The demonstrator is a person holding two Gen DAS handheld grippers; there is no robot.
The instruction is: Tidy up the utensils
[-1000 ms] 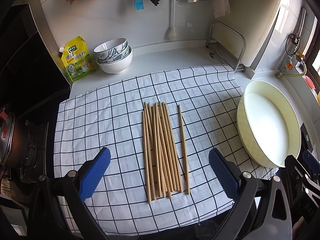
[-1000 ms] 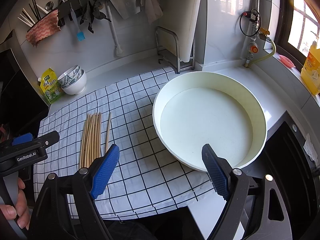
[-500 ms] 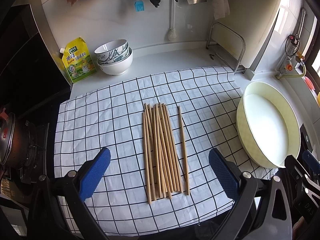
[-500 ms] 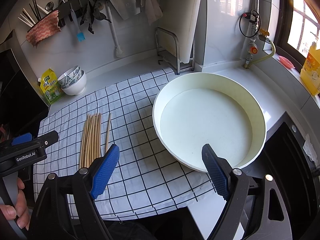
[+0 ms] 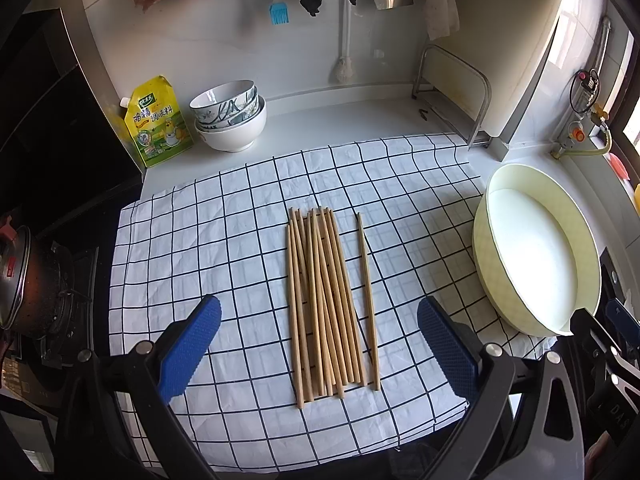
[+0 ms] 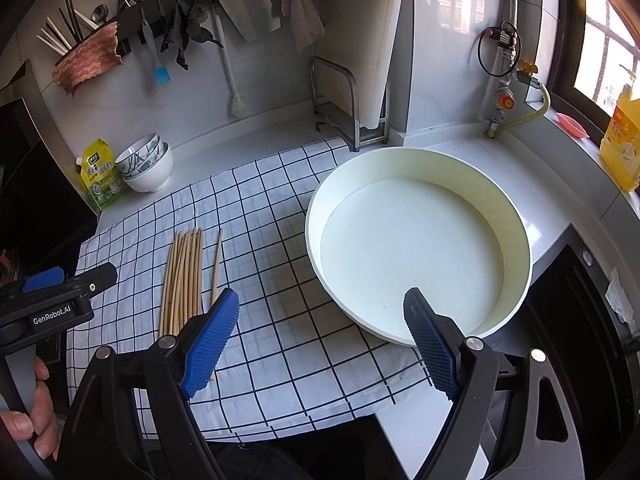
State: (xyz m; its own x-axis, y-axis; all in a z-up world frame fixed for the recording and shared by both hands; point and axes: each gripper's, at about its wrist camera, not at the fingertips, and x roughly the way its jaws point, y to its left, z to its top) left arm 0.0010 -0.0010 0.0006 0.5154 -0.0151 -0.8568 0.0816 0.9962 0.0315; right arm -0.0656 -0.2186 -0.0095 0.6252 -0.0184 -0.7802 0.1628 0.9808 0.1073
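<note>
My left tongs (image 5: 318,354) and right tongs (image 6: 320,342) gape empty; I should pinch the stray chopstick (image 5: 367,300) mid-shaft, clear of the chopstick bundle (image 5: 320,300).

Two hand-held black plastic two-finger grippers fill the lower edge of each fisheye view. The left gripper (image 5: 318,344) carries long blue rubber finger pads (image 5: 188,354) with a fine dotted grip texture, bolted to angular black arms by round silver screws. The right gripper (image 6: 320,340) is built alike, its blue pads (image 6: 208,338) ribbed along the edges, with silver screw heads on triangular black frames with cut-out openings. Seen from the right wrist camera, the left gripper's black body bears white "GenRobot.AI" lettering and a blue block on top, above a grey handle wrapped by a person's bare hand (image 6: 38,420).
</note>
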